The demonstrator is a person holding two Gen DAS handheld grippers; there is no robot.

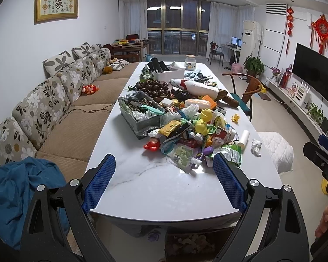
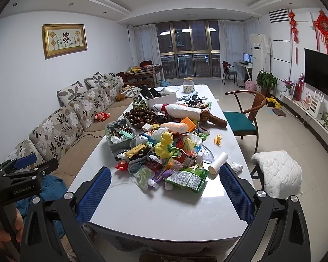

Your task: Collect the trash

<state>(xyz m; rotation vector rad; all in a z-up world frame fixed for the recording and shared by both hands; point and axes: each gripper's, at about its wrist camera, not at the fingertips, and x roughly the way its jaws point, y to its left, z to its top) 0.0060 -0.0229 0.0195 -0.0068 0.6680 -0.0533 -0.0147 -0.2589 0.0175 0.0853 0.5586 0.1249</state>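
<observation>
Litter and toys lie heaped along the middle of a long white marble surface (image 1: 155, 187) in a living room, where two hand-held grippers hang above its near end. The left hand-held gripper (image 1: 164, 174) has its blue-padded fingers (image 1: 99, 183) spread wide with nothing between them; the right hand-held gripper (image 2: 164, 187) is spread just as wide and equally empty.

The trash pile (image 2: 170, 163) sits just beyond both sets of fingertips. At its near edge lies a green snack wrapper (image 2: 187, 178), and just beside that a squeezed white pouch (image 2: 144, 180). A yellow duck toy (image 2: 164, 144) stands on top of the heap, a small red figure (image 2: 121, 166) lies at its left edge, and a white paper roll (image 2: 217, 162) rests at its right edge, near a crumpled tissue (image 1: 256, 146).

Behind the pile on the left sits a plastic-lined bin (image 1: 137, 113) filled with shells and scraps; further back are a bowl of dark chestnuts (image 1: 154, 87) and a white plush bowling pin (image 1: 199, 88).

A floral sofa (image 1: 54, 109) runs along the surface's left side, a wooden chair (image 2: 245, 118) stands at its right, and a blue cloth (image 1: 21, 192) is bunched on the sofa's near end.
</observation>
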